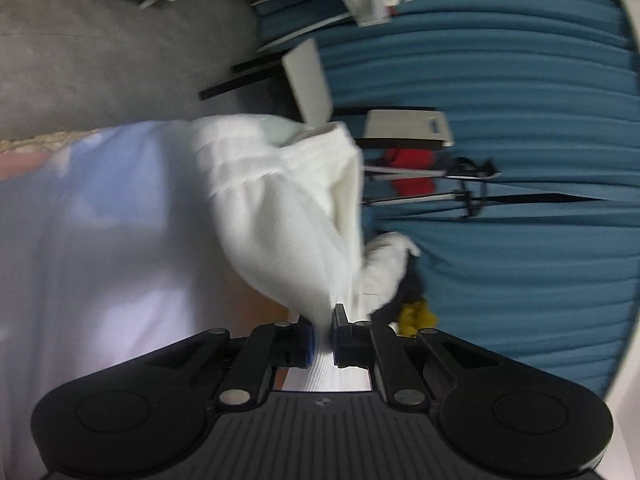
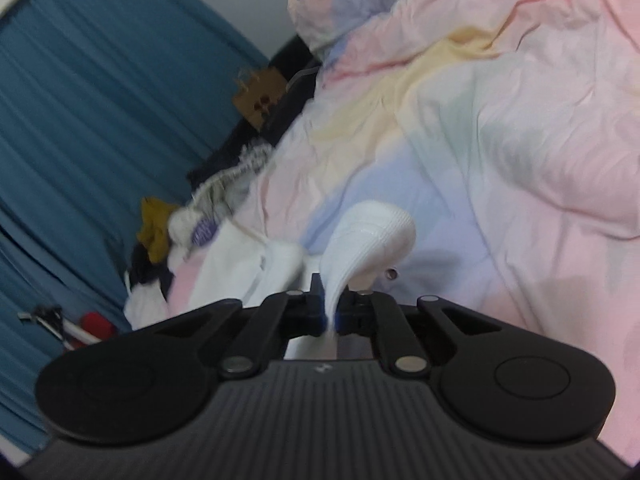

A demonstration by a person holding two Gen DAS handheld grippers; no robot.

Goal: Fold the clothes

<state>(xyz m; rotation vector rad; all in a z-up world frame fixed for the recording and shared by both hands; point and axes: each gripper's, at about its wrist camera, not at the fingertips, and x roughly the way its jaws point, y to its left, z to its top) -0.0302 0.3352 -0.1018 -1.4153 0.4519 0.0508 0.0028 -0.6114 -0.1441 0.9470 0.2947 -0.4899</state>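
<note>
A white ribbed garment (image 1: 288, 208) hangs from my left gripper (image 1: 323, 332), which is shut on its edge and holds it lifted above the bed. In the right wrist view, my right gripper (image 2: 329, 312) is shut on another part of the white garment (image 2: 368, 236), which bulges up in front of the fingers over the pastel bedsheet (image 2: 500, 140). Both views are blurred by motion. Most of the garment between the two grippers is hidden.
A pile of other clothes (image 2: 180, 232), white, dark and mustard yellow, lies at the bed's edge by the blue curtain (image 2: 80, 100). A tripod (image 1: 440, 188) and a red object (image 1: 412, 172) stand by the curtain. A cardboard box (image 2: 260, 96) sits beyond.
</note>
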